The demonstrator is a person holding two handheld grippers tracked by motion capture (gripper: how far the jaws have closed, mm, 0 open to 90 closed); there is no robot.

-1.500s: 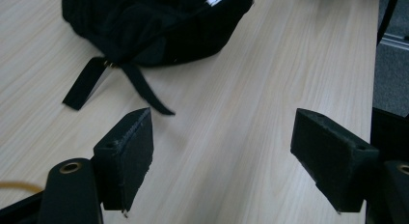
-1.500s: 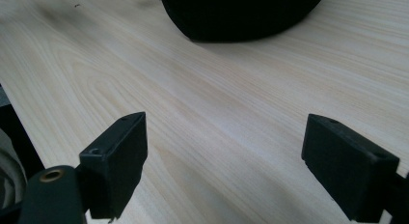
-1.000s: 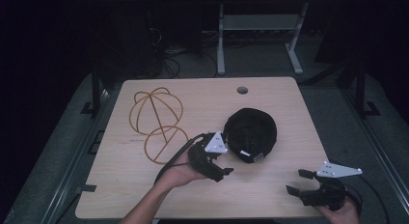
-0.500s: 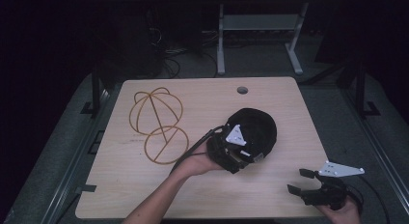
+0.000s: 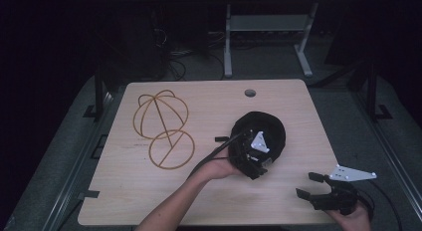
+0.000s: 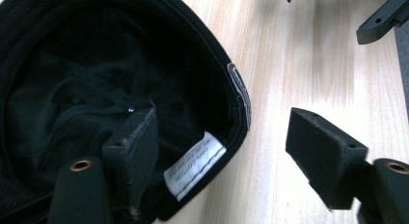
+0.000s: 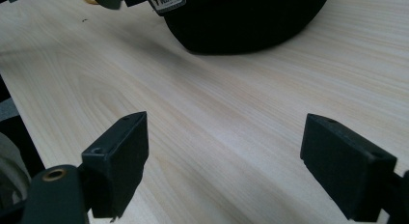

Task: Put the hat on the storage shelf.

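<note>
One wire frame [image 5: 161,129] lies left on table [image 5: 149,196]; black cap [image 5: 271,131] right of centre. Left gripper [image 5: 256,161] reaches over cap's near edge; right gripper [image 5: 311,188] rests apart, near corner. Left gripper view: jaws wide, one inside cap [image 6: 96,74], one outside, label [image 6: 195,165] between. Right gripper view: jaws spread, empty, cap [image 7: 246,16] ahead.

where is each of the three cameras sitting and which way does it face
High view: fixed above the person's side, looking forward and down on the table; both forearms enter from the bottom.
Left gripper view: rides the left gripper, looking into the upturned black cap; one jaw inside, one outside its rim.
Right gripper view: rides the right gripper, low over bare wood, jaws apart.
Shared: all three show the cap.
</note>
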